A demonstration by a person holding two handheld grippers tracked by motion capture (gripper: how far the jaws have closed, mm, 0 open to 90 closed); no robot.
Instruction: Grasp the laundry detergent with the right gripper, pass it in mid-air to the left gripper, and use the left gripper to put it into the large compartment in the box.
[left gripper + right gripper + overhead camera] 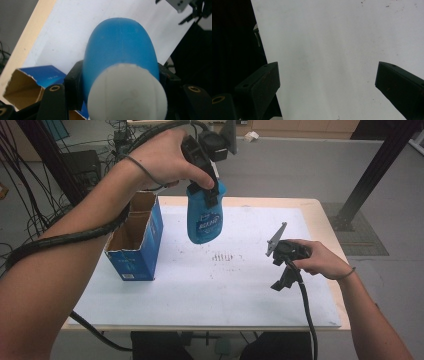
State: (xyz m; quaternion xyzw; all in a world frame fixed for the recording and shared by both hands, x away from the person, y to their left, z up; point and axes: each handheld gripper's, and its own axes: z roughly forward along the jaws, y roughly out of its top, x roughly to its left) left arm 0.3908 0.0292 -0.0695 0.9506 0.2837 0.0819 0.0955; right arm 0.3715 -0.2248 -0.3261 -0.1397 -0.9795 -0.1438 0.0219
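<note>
High view: open blue box [136,251] shows bare cardboard inside.

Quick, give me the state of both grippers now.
Left gripper: shut on the blue bottle, held above the table.
Right gripper: open, nothing between its fingers.

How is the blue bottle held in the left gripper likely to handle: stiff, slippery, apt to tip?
The blue bottle looks like smooth rounded plastic, so it may slip or twist in the left gripper. It hangs from the jaws without sagging, so it is probably fairly stiff. Tall and narrow, it could tip when set down.
</note>
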